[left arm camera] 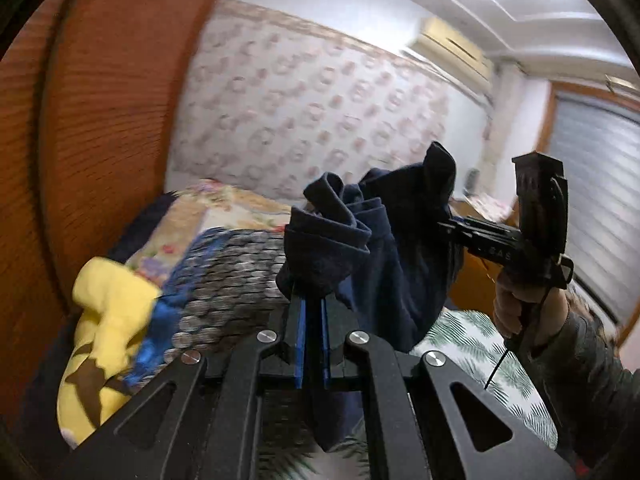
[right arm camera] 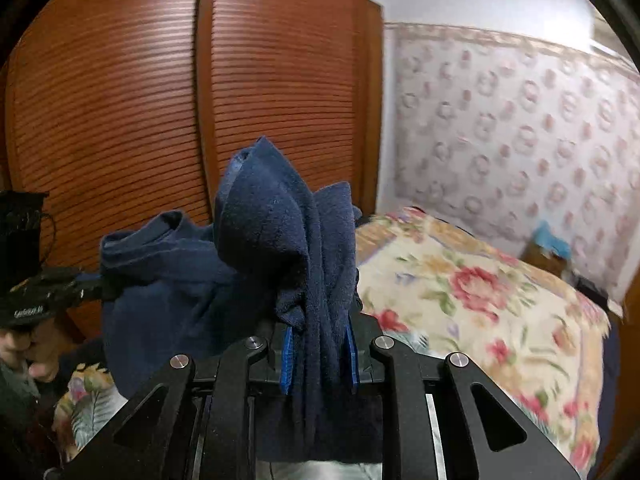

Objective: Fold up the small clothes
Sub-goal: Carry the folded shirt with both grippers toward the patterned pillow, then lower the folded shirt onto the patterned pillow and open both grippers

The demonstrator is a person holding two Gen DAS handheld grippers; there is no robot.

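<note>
A small navy blue garment (left arm camera: 384,248) hangs in the air between my two grippers. My left gripper (left arm camera: 313,300) is shut on one bunched edge of it. In the left wrist view my right gripper (left arm camera: 448,226) comes in from the right and is shut on the other edge. In the right wrist view the right gripper (right arm camera: 318,324) pinches a thick fold of the navy garment (right arm camera: 264,240), and the left gripper (right arm camera: 102,284) holds its far end at the left. The cloth sags between them, above the bed.
A bed with a floral blanket (right arm camera: 472,300) and a palm-leaf sheet (left arm camera: 472,344) lies below. A yellow garment (left arm camera: 104,320) and a grey-blue patterned cloth (left arm camera: 232,280) lie on it. A wooden louvred wardrobe (right arm camera: 160,100) stands close behind. A window with blinds (left arm camera: 596,184) is at the right.
</note>
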